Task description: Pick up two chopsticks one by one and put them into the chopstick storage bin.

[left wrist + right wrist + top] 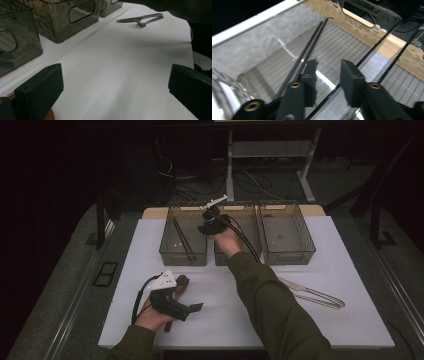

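Note:
Three clear smoky bins stand in a row at the back of the white mat (225,320). Two black chopsticks (182,239) (308,50) lie in the left bin (165,251). My right gripper (209,227) (328,67) hovers over the wall between the left and middle bins, jaws apart with nothing between them. My left gripper (192,309) (115,75) rests low at the front left of the mat, jaws wide open and empty. A brown wooden piece (181,282) (48,116) lies beside and under it.
A metal knife and fork (312,294) (140,18) lie on the mat at the right. The middle bin (250,220) and right bin (287,252) look bare inside. Cables and table legs lie on the dark floor beyond.

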A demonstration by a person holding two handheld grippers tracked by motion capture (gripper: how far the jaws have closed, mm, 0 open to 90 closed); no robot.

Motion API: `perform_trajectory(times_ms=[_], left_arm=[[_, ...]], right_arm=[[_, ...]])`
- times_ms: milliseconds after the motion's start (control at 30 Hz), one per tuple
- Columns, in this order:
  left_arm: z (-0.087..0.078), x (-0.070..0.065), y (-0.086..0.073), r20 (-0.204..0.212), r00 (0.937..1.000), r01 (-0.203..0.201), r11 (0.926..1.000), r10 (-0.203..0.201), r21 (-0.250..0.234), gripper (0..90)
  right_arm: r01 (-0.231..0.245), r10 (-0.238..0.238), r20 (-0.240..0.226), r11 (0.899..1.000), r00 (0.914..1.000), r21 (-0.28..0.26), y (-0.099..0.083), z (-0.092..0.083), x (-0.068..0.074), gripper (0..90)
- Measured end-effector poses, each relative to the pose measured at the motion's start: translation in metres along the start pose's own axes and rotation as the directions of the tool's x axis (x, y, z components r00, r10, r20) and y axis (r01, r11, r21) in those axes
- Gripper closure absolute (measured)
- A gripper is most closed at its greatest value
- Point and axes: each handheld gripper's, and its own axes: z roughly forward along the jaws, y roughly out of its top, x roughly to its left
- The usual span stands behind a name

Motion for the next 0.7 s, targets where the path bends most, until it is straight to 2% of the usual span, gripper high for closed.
perform_trajectory(times_ms=[33,67,100,200,300,533,700], left_arm=[[0.000,0.000,0.000,0.000,1.0000,0.000,1.0000,0.000,0.000,0.0],[0.000,0.000,0.000,-0.001,1.0000,-0.001,1.0000,0.001,0.001,0.0],[0.000,0.000,0.000,-0.001,1.0000,-0.001,1.0000,0.001,0.001,0.0],[0.000,0.000,0.000,-0.002,1.0000,0.003,1.0000,-0.003,0.002,0.0],[0.000,0.001,0.000,-0.004,1.0000,0.001,1.0000,-0.001,0.003,0.0],[0.000,0.001,-0.001,-0.012,0.9999,-0.003,0.9999,0.003,0.011,0.0],[0.001,0.000,-0.001,-0.013,0.9999,0.005,0.9999,-0.005,0.010,0.0]], right_arm=[[0.000,0.000,0.000,1.000,1.0000,0.000,0.000,0.000,0.000,63.5],[-0.004,0.004,-0.014,1.000,0.9999,-0.013,0.000,-0.005,0.000,57.0],[0.001,-0.001,-0.018,1.000,0.9998,-0.022,-0.001,-0.008,0.000,54.5],[-0.002,0.001,-0.034,0.999,0.9994,-0.036,-0.002,-0.015,0.000,50.8],[-0.006,0.003,-0.055,0.998,0.9985,-0.056,-0.008,-0.030,-0.002,44.3],[0.008,-0.016,-0.098,0.996,0.9950,-0.085,-0.024,-0.059,-0.008,41.4],[0.018,-0.033,-0.126,0.993,0.9915,-0.114,-0.036,-0.082,-0.018,39.2]])
